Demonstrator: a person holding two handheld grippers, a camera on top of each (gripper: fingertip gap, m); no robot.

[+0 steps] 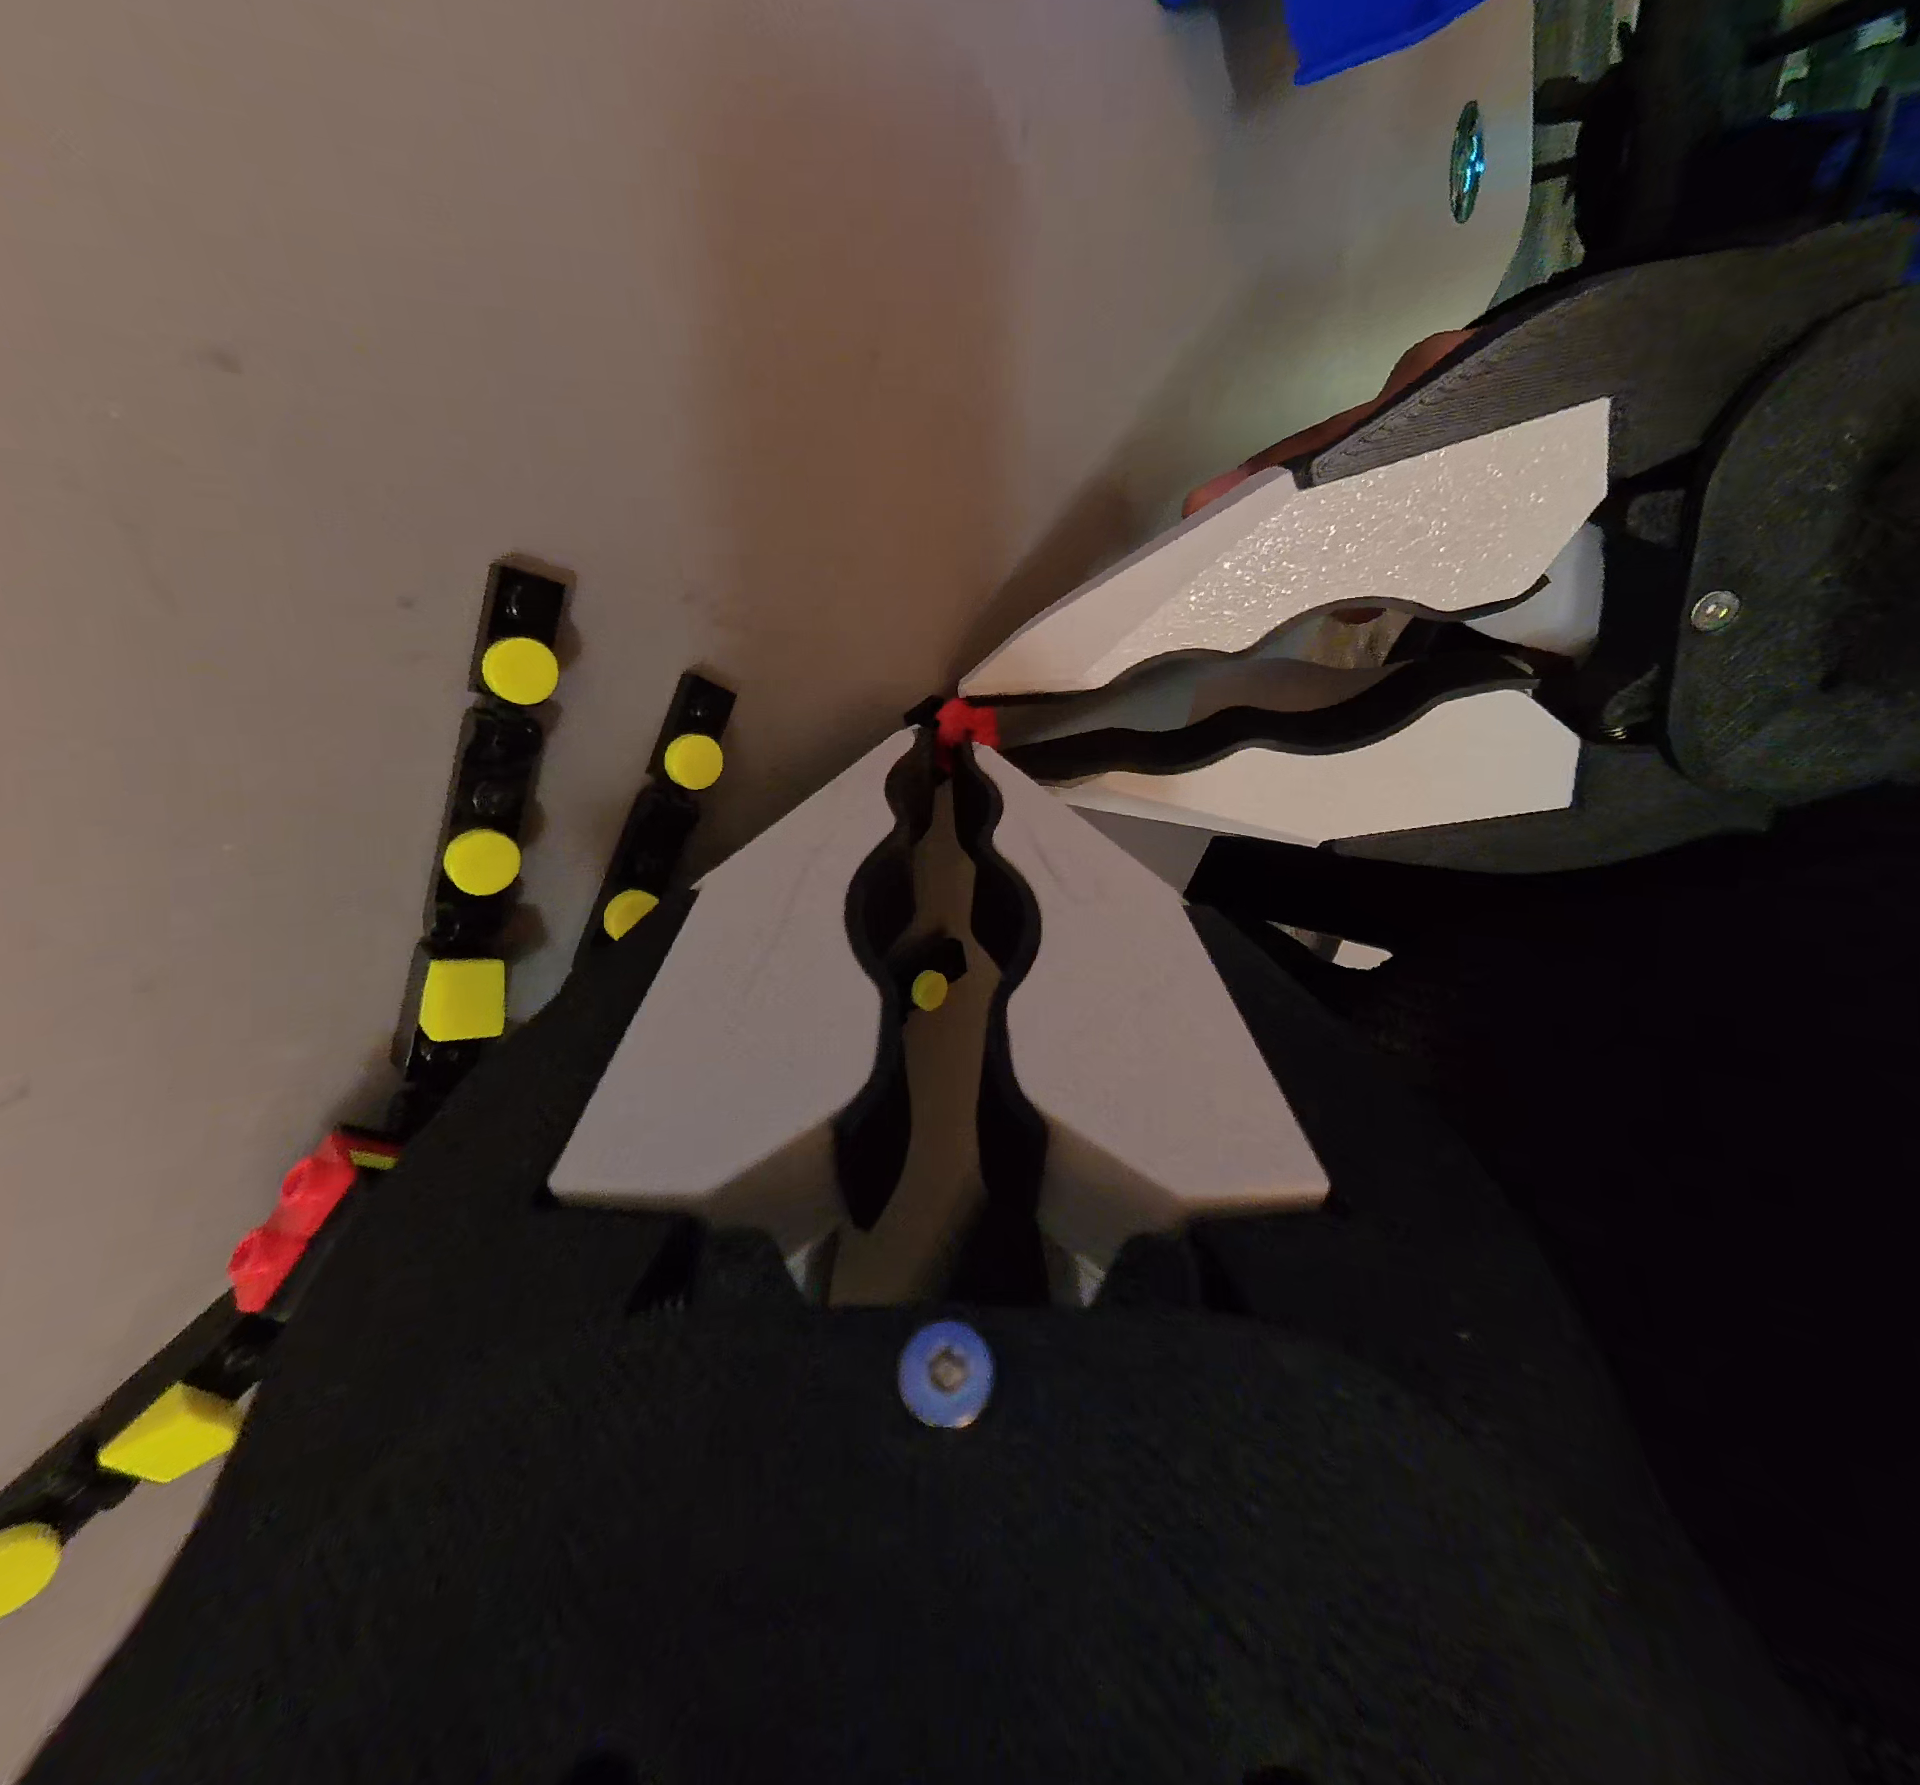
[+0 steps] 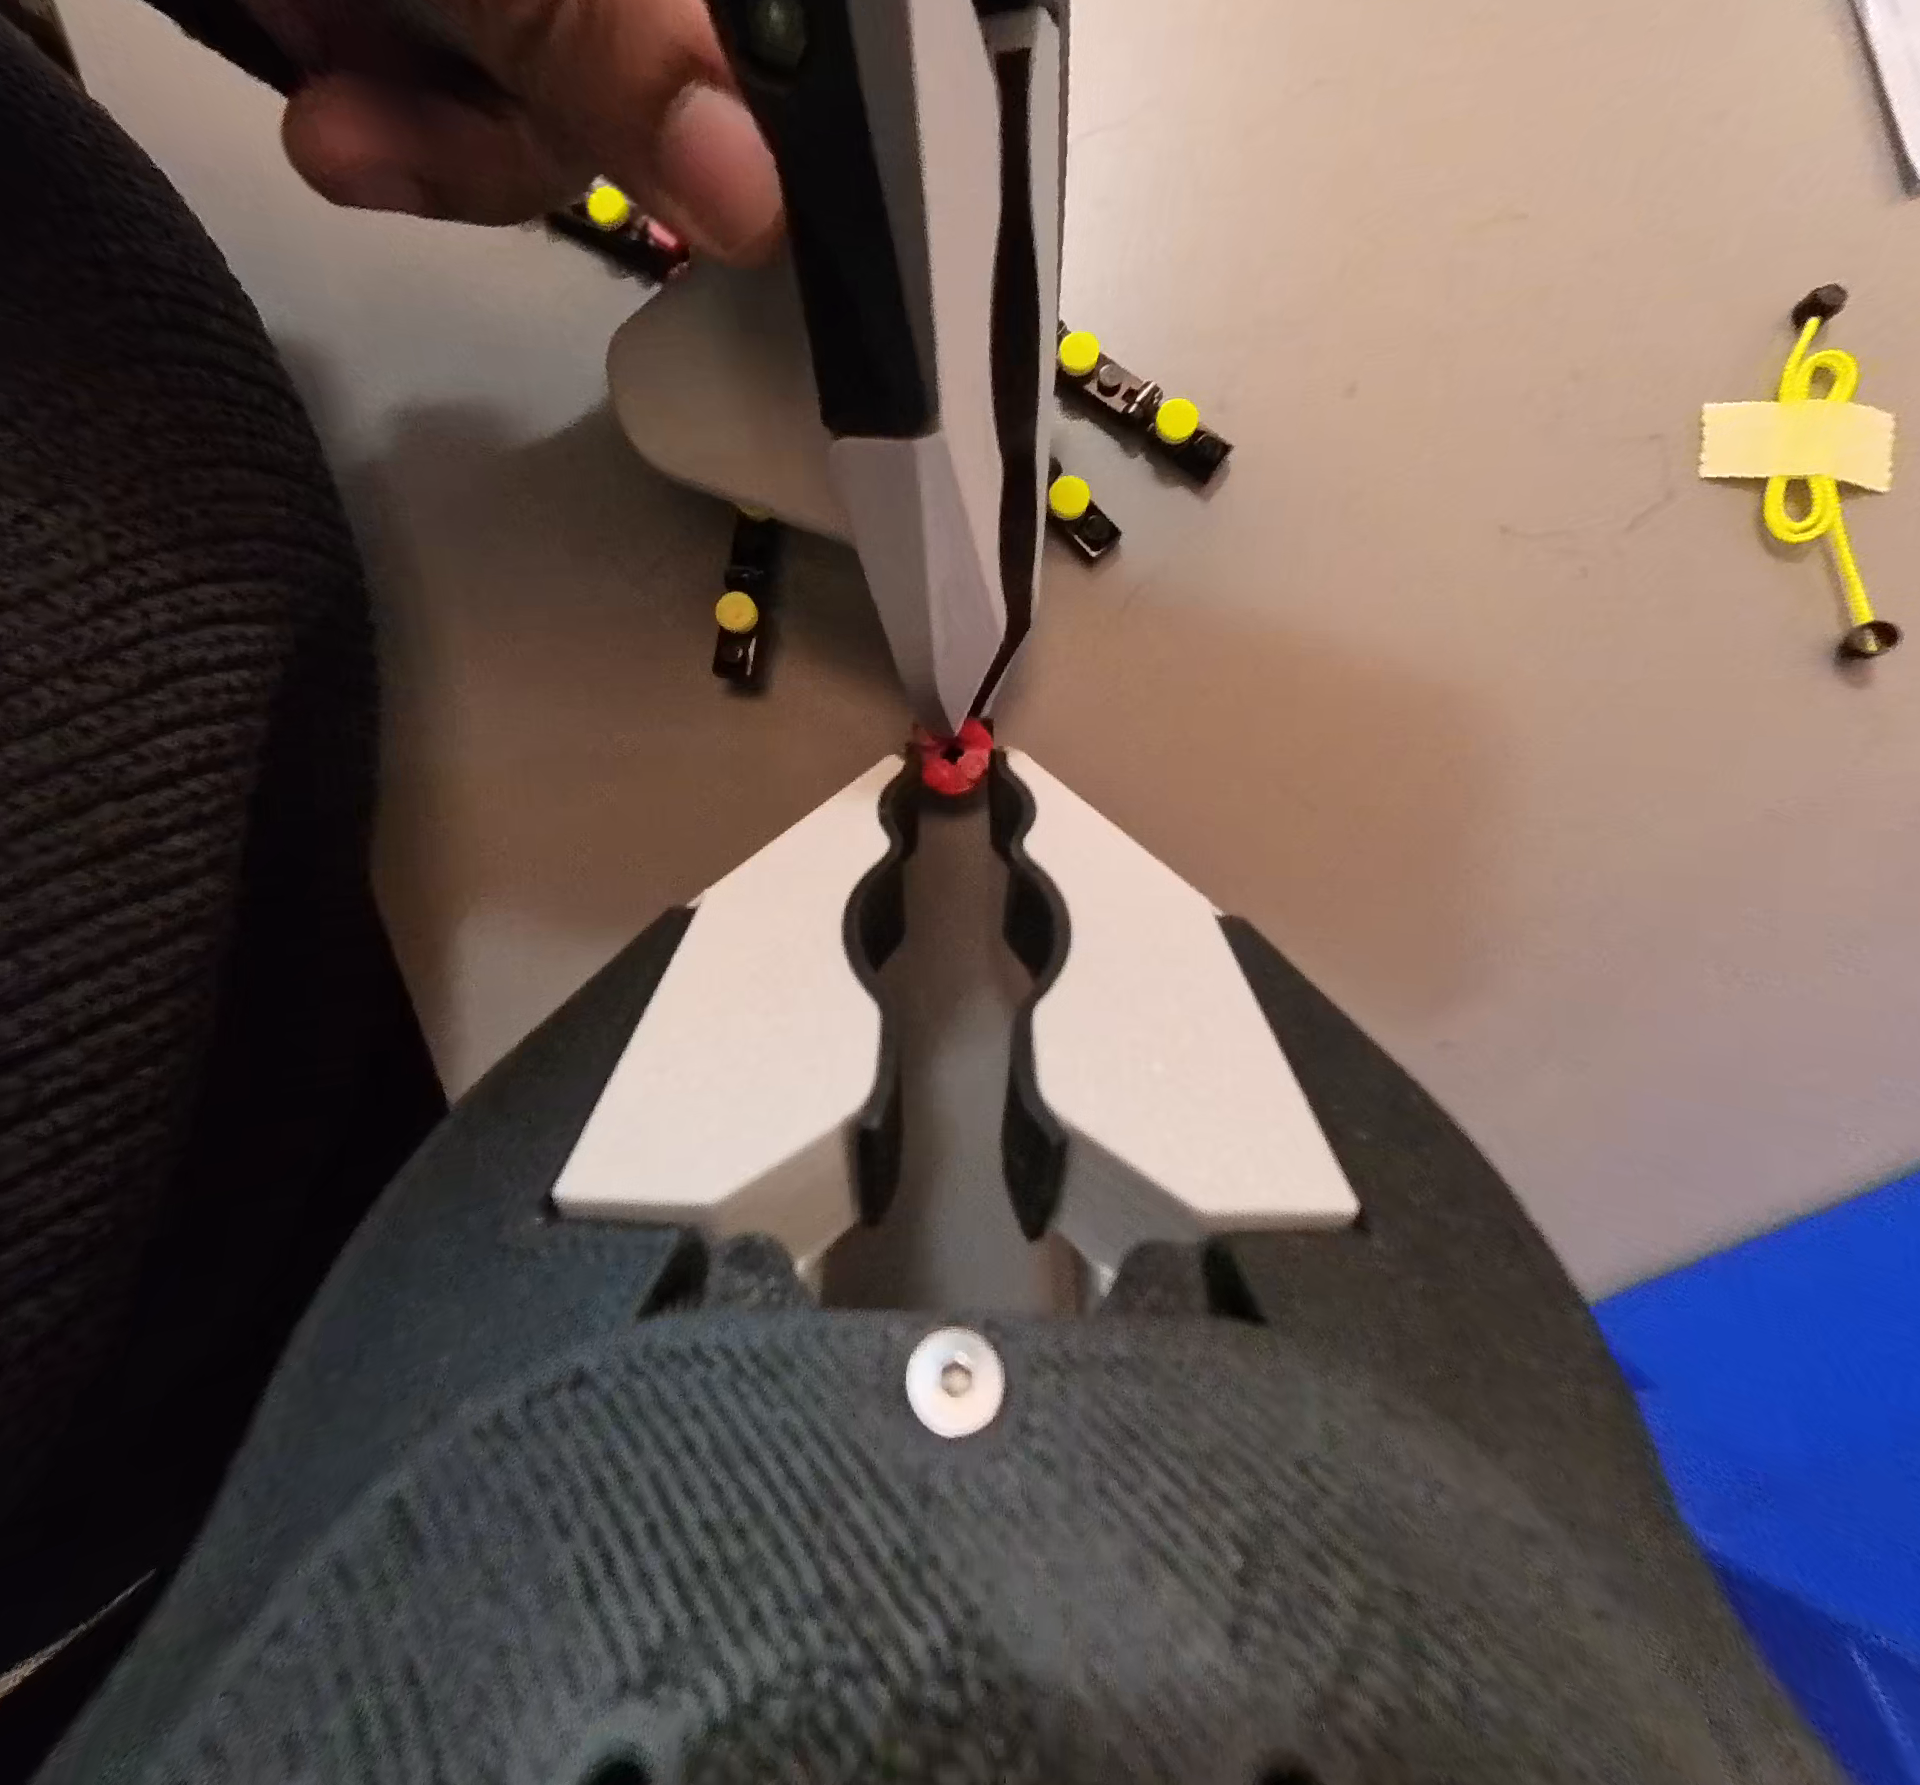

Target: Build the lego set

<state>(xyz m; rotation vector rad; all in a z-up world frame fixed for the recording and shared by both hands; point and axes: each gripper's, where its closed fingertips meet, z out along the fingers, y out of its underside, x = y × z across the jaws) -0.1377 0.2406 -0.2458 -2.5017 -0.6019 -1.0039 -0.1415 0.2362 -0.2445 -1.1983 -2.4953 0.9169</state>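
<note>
Both tongs meet tip to tip: right tongs [image 2: 954, 767] and left tongs [image 1: 940, 748] both pinch the red stud [image 2: 954, 765] above the bench [image 2: 1351, 696].

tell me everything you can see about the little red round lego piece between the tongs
The red round piece is a tiny, matte plastic stud-like part with a dark cross-shaped hole in its centre, seen end-on in the right wrist view. It sits off the table, pinched at the tips of the right tongs, while the left tongs come in from the far side and meet it at their closed tips. In the left wrist view it shows only as a small red spot where both tips converge.
</note>
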